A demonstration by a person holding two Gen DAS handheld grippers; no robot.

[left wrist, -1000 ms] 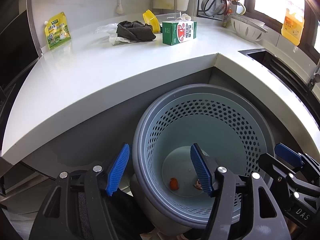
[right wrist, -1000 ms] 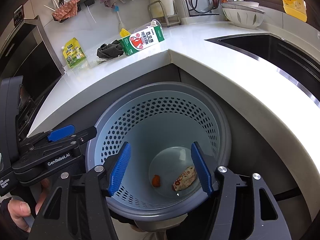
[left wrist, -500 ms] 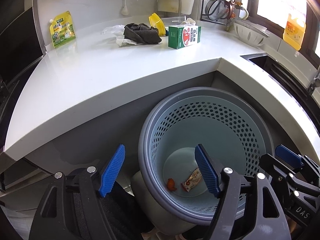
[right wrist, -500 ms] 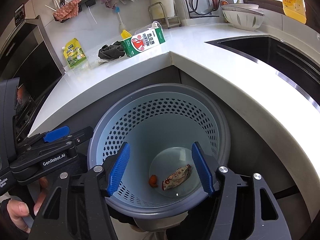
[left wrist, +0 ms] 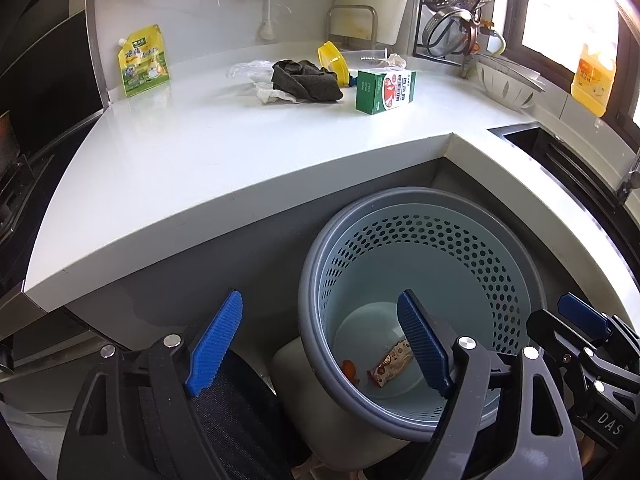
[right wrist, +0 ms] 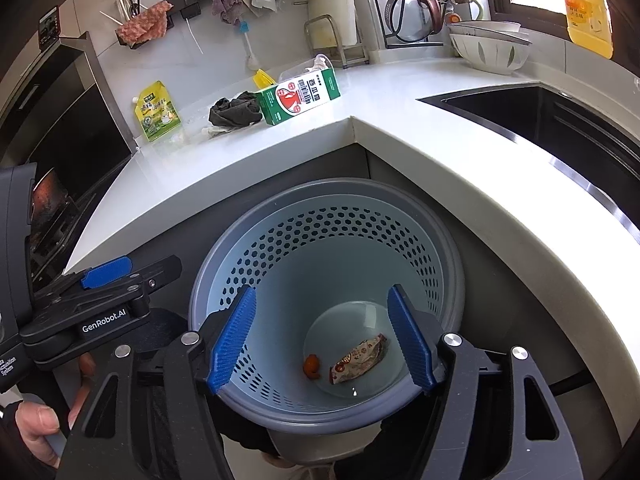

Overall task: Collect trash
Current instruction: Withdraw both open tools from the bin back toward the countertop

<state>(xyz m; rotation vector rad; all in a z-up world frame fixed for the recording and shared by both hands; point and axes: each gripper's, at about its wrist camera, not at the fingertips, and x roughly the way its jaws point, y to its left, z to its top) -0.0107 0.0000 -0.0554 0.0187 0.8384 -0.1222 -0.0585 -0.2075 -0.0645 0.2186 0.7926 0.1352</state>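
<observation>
A grey perforated bin stands on the floor below the white counter. A snack wrapper and a small orange scrap lie at its bottom. My left gripper is open and empty, over the bin's left rim. My right gripper is open and empty, right above the bin. On the counter lie a green milk carton, a dark cloth, crumpled tissue and a yellow pouch.
A dark sink is set in the counter at the right. A white colander and a yellow oil bottle stand by the window. A stove is at the left. A yellow lid lies behind the cloth.
The left gripper has pulled left and back, so the bin now sits to its right. The wrapper has settled at the bin's bottom. The right gripper has barely moved.
</observation>
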